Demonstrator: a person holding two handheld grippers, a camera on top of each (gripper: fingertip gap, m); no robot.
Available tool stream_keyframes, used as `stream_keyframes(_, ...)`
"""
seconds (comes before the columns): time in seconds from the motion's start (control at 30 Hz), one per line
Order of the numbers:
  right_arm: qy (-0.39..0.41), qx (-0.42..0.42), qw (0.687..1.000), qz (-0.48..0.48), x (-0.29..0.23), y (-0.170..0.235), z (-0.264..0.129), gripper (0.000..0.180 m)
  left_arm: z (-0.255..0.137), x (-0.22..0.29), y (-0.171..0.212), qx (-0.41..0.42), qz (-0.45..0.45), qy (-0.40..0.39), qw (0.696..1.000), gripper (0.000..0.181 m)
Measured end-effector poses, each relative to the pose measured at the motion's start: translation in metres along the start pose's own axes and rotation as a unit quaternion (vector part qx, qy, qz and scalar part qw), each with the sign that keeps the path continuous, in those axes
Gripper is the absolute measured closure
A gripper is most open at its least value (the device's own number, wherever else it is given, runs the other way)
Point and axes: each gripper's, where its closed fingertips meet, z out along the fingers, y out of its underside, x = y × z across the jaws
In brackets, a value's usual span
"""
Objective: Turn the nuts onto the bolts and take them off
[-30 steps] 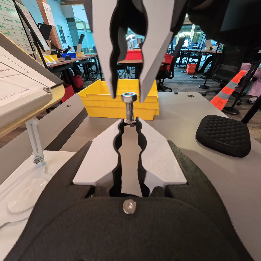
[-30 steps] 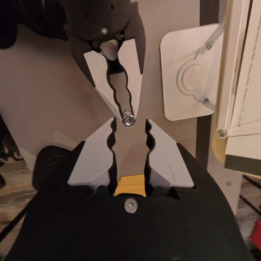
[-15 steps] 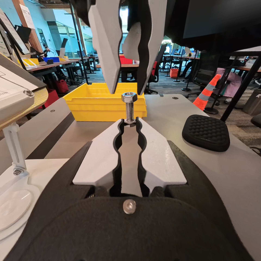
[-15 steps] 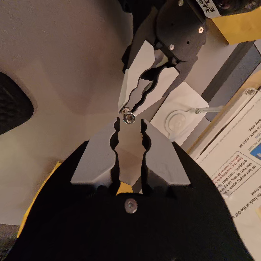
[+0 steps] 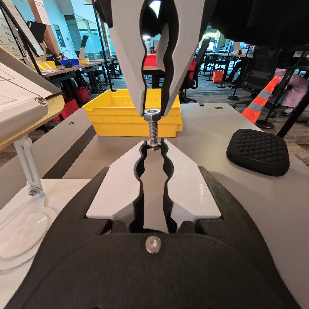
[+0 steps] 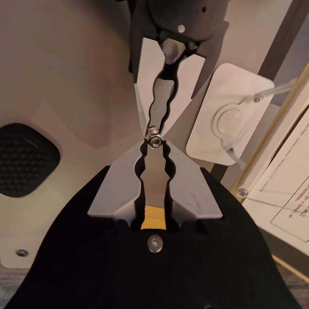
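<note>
Left gripper pinching the upright bolt by its head, right gripper closing its tips on the nut atop it

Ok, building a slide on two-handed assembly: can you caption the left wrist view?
Left claw holds a bolt upright while the right claw grips the nut at its top.

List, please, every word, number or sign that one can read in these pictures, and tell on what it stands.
The whiteboard, far left: green handwriting, too small to read.
The poster on the wooden pillar: too blurred to read.
The framed sheet on the stand: printed lines, cut off and blurred; I do not copy writing.
The nut and the bolt: no readable marking.
The yellow bin: no writing seen.
</note>
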Motion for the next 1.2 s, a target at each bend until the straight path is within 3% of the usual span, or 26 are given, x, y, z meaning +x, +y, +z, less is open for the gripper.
stream_keyframes(0.23,-0.007,0.029,0.964,0.266,0.010,0.003,0.005,0.160,0.000,-0.012,0.005,-0.007,-0.002,-0.033,0.999,0.166)
stream_keyframes(0.33,-0.011,0.044,0.951,0.307,0.010,0.005,0.009,0.149,0.001,-0.013,0.009,-0.013,-0.001,-0.036,0.999,0.166)
stream_keyframes(0.43,0.000,0.042,0.957,0.288,0.012,0.007,0.006,0.138,0.001,-0.012,0.007,-0.009,-0.001,-0.034,0.999,0.166)
stream_keyframes(0.53,0.025,0.038,0.977,0.208,0.016,0.004,-0.007,0.132,0.000,-0.012,0.007,-0.007,-0.002,-0.032,0.999,0.166)
stream_keyframes(0.67,0.032,0.027,0.998,0.051,0.013,-0.002,-0.013,0.136,0.000,-0.010,0.005,-0.002,-0.003,-0.026,1.000,0.166)
stream_keyframes(0.83,0.023,0.025,0.996,-0.085,0.006,-0.007,-0.005,0.147,0.000,-0.008,0.003,0.003,-0.002,-0.021,1.000,0.166)
stream_keyframes(1.03,0.017,0.016,0.994,-0.109,0.008,-0.003,0.001,0.165,-0.001,-0.009,0.002,0.004,-0.001,-0.021,1.000,0.166)
stream_keyframes(1.2,0.009,0.019,0.998,-0.062,0.008,-0.002,0.001,0.165,-0.001,-0.008,0.002,0.004,0.002,-0.023,1.000,0.166)
